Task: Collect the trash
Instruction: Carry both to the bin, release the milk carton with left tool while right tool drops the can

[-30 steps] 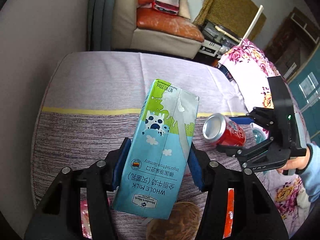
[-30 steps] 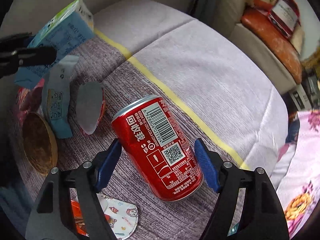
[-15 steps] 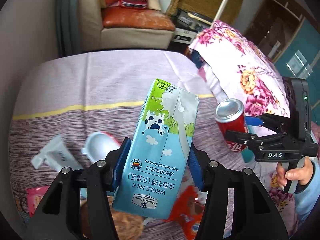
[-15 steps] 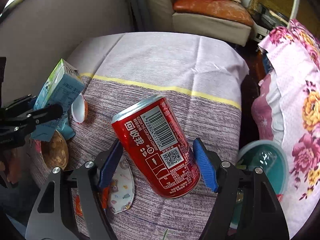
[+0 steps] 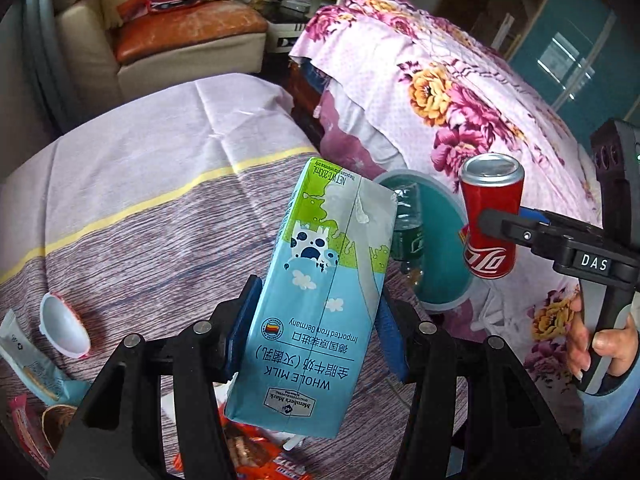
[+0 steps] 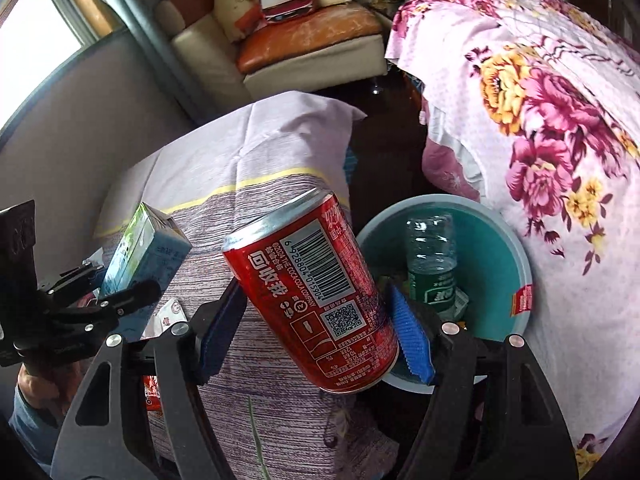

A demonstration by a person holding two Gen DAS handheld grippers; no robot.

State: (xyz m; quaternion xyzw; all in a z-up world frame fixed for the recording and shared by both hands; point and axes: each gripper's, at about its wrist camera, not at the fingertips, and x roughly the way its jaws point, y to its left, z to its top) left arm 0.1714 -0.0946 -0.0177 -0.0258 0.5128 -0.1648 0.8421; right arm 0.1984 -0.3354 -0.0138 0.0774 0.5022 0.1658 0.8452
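My left gripper (image 5: pixel 316 328) is shut on a light-blue whole-milk carton (image 5: pixel 324 300), held tilted above the right end of the purple-clothed table (image 5: pixel 160 208). To its right, my right gripper (image 6: pixel 316 332) is shut on a red cola can (image 6: pixel 316 288), both blue pads against its sides. The can hangs tilted beside the rim of a teal trash bin (image 6: pixel 508 248), where a clear plastic bottle (image 6: pixel 430 256) with a green label stands. The left wrist view shows the can (image 5: pixel 490 216) over the bin (image 5: pixel 440 240). In the right wrist view the carton (image 6: pixel 144 252) is at the left.
A white cup piece (image 5: pixel 64 328), a pale wrapper (image 5: pixel 28 360) and an orange packet (image 5: pixel 256 460) lie on the table. A bed with a floral cover (image 5: pixel 460 80) runs right behind the bin. A cream sofa (image 5: pixel 180 40) stands beyond the table.
Both grippers have swung to the right across the table with their loads. The teal bin and the bed have come into view. The can has rolled from lying towards upright.
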